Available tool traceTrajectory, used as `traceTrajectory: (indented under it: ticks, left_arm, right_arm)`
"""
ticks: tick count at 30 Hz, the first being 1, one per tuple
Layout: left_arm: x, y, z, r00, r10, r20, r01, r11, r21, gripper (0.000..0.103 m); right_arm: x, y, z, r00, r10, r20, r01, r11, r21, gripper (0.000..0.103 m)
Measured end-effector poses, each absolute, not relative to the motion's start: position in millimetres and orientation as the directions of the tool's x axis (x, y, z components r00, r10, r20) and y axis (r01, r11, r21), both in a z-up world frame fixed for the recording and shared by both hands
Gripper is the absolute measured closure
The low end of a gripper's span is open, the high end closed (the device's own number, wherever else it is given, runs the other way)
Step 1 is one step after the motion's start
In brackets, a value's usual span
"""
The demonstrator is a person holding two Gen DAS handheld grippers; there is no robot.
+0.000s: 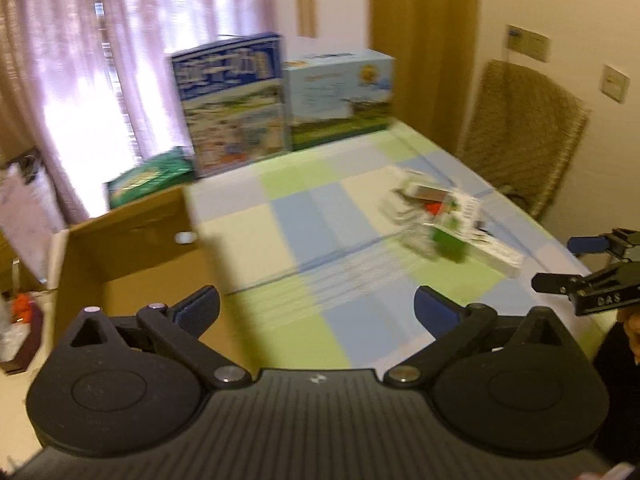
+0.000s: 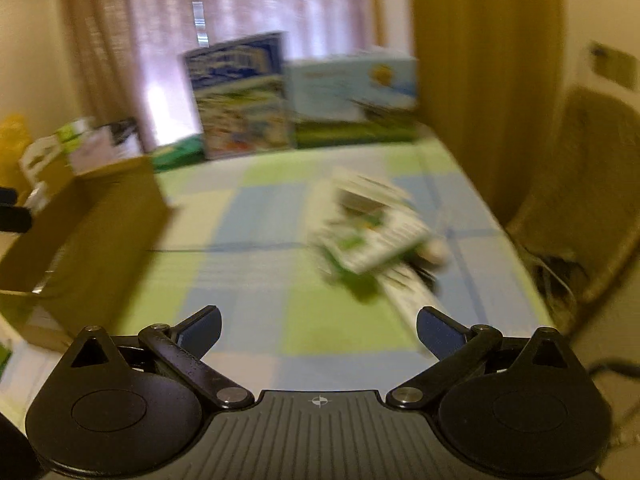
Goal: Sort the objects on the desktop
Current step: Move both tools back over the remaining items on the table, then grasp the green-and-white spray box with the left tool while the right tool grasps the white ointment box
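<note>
Approach step, it seems: left gripper (image 1: 316, 308) and right gripper (image 2: 319, 326) jaws wide open, empty, pile of packets (image 2: 368, 236) mid-bench, cardboard box (image 1: 132, 256) left; next, probably lowering onto one packet.

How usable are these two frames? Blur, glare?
Left wrist: motion blur smears the pile of packets and tablecloth; the window behind the curtain is blown out. Right wrist: blurrier still, pile unreadable; only the gripper is sharp.
</note>
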State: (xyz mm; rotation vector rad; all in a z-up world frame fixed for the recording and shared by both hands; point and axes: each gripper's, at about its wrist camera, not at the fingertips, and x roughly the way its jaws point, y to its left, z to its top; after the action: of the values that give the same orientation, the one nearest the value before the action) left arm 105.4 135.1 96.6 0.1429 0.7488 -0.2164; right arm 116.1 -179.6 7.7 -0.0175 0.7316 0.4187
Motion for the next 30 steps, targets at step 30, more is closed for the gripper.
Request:
traceTrajectory:
  ticks: [30]
  left_arm:
    - [246, -62, -19, 0.535, -0.244, -0.809, 0.62, 0.764, 0.18, 0.014]
  right_arm:
    - [237, -230, -56, 0.441, 0.368, -0.819, -0.618, 0.786, 0.02, 0.024]
